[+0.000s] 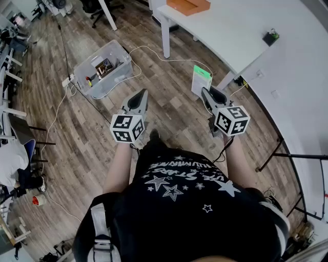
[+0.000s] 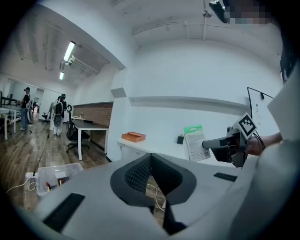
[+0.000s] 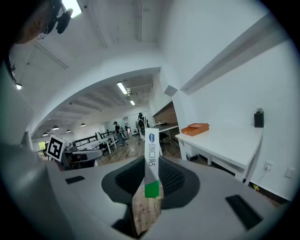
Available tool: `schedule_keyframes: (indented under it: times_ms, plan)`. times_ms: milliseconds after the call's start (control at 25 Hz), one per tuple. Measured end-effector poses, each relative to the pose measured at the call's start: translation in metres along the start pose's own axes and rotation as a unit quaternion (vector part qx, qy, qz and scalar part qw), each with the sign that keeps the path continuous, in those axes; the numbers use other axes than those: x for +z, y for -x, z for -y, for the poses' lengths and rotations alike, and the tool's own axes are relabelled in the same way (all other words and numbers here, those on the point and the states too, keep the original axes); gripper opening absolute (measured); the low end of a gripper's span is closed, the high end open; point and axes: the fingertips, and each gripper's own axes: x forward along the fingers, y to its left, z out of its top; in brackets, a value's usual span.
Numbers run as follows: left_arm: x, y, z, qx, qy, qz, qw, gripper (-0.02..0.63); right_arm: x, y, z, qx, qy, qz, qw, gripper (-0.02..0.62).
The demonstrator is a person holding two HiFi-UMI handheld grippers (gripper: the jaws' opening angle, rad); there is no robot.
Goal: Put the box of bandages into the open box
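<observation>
Right gripper jaws clamped on box of bandages, held upright in the air above wood floor, left gripper jaws pressed together, empty, orange open box on far white table, well apart from the bandages, clear bin far left on the floor

The head view's top edge cuts off the orange box.

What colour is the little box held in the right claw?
The bandage box is white with a green end, clearest in the left gripper view.
</observation>
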Motion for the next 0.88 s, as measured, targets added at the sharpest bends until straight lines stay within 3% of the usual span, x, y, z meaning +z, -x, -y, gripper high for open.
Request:
schedule_keyframes:
  times_ms: [480,880]
  plan:
    - [-0.007,-0.007,0.022,-0.012,-0.003,-0.008,0.9999,0.02,-0.013,0.018,0.011,-0.009,-0.008,-0.008,1.0,0.109]
    - [-0.015,-0.01,0.026,0.001,0.01,-0.015,0.9998,0.02,-0.022,0.027,0.022,-0.009,-0.019,-0.012,1.0,0.11]
